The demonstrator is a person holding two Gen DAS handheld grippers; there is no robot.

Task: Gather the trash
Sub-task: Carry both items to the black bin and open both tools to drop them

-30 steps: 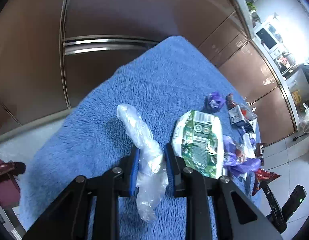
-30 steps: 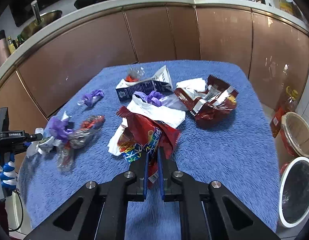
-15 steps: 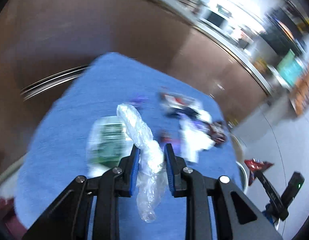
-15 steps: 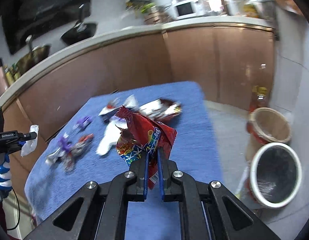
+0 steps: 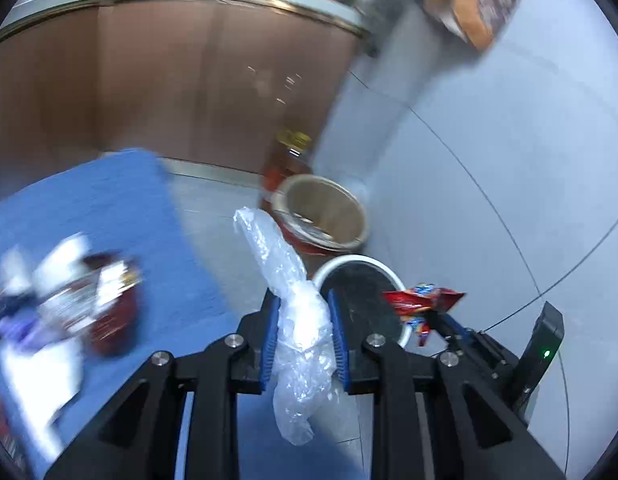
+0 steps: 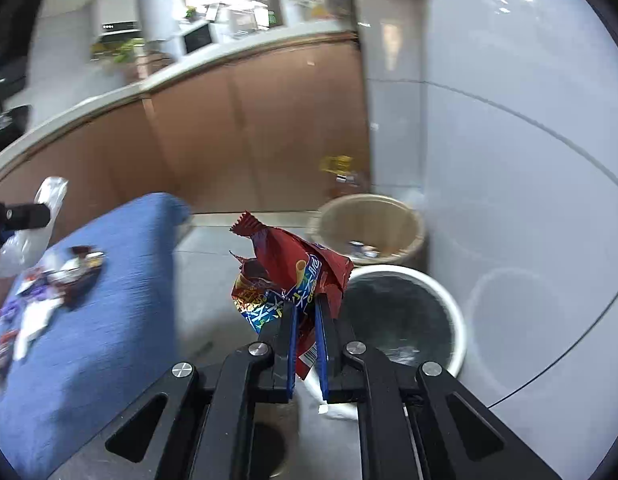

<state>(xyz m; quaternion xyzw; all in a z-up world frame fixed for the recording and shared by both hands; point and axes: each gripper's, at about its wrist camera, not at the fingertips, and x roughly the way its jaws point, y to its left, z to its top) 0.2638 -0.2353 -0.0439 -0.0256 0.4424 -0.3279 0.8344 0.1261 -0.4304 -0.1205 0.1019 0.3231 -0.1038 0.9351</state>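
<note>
Item: crumpled clear plastic film point(image 5: 299, 332), clamped between the blue pads of the left tongs point(image 5: 303, 344), carried beyond the blue towel-covered surface point(image 5: 109, 208) for disposal.
Item: torn red foil snack wrapper point(image 6: 293, 280), pinched in the right tongs point(image 6: 307, 338); blue print and barcode visible, lettering unreadable.
Destination, judged: white-rimmed round black-lined bin point(image 6: 413, 312), just ahead of both tongs; tan bin point(image 6: 369, 226) beyond.

A crinkled clear plastic bag point(image 5: 299, 320) looks thin and glossy between blue ribbed pads. The red snack wrapper point(image 6: 297, 276) is shiny foil. A fuzzy blue cloth point(image 6: 109, 320) covers the desk at lower left. Cabinet fronts point(image 5: 169, 80) are smooth, semi-gloss brown; the floor point(image 6: 529, 160) is glossy pale tile.
</note>
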